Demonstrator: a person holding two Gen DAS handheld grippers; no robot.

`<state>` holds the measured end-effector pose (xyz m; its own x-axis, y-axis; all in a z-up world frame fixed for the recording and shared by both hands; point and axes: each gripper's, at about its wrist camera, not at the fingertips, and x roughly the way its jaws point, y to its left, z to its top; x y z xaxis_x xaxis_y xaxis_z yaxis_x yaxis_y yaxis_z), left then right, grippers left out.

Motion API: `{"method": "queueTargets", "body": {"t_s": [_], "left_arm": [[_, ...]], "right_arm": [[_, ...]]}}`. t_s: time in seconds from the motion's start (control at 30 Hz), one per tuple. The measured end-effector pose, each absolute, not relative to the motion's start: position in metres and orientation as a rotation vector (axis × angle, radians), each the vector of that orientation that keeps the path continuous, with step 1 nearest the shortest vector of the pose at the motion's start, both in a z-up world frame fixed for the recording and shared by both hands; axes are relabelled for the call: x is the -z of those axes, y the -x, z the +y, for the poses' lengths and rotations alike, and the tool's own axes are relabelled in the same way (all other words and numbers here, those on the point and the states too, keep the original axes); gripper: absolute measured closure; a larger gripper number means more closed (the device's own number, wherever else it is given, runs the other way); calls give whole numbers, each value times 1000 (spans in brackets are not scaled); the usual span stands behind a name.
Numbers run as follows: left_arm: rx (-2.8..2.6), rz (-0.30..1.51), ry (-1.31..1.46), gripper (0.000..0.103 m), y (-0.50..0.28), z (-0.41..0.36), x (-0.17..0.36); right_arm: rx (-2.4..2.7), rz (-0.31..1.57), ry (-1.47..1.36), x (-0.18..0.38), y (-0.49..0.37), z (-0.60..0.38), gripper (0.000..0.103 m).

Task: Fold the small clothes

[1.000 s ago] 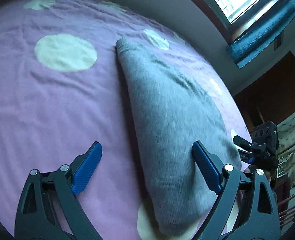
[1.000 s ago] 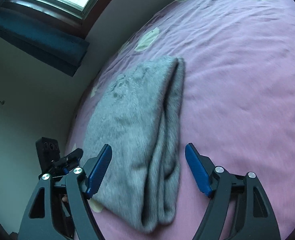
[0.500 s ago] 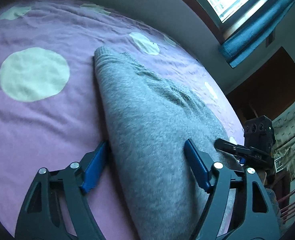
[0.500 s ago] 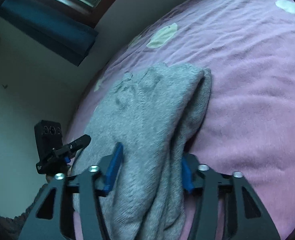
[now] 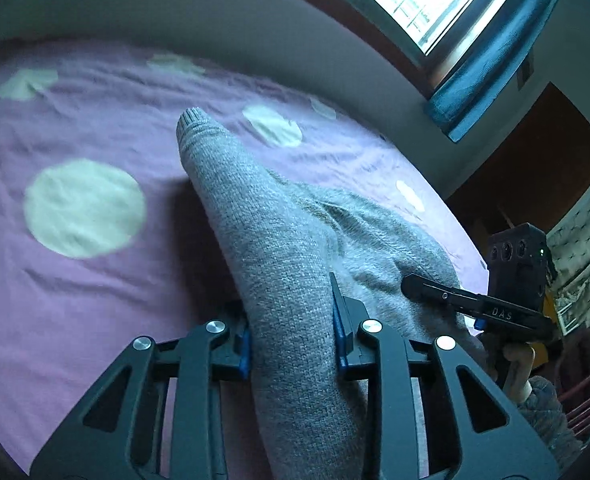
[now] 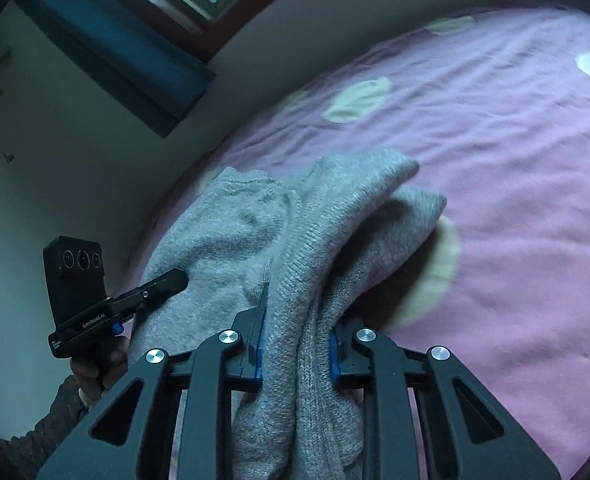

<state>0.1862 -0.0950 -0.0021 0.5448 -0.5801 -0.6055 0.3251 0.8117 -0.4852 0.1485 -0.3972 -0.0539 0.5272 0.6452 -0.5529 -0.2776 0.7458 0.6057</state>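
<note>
Grab step: left hand-held gripper (image 5: 293, 340) and right hand-held gripper (image 6: 295, 344) each closing, pinching a near edge of the gray sweater (image 5: 279, 248) lying ahead on the bed (image 5: 75, 288); next probably lift evenly, fold forward.
</note>
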Motion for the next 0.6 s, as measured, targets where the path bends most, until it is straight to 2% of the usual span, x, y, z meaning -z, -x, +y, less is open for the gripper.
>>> {"method": "queueTargets", "body": {"t_s": [0.23, 0.43, 0.5, 0.57, 0.6], "left_arm": [[469, 817, 365, 75, -176, -28, -6], [414, 886, 462, 73, -173, 12, 35], [411, 877, 483, 63, -173, 14, 43], [399, 870, 510, 56, -171, 18, 45], [399, 869, 522, 52, -170, 20, 44]], "right_arm": [[-692, 886, -506, 60, -169, -339, 81], [-690, 988, -528, 91, -184, -315, 80], [-690, 1009, -583, 97, -185, -323, 77], [-690, 1006, -593, 94, -181, -329, 69], [-685, 1003, -583, 90, -178, -332, 60]]}}
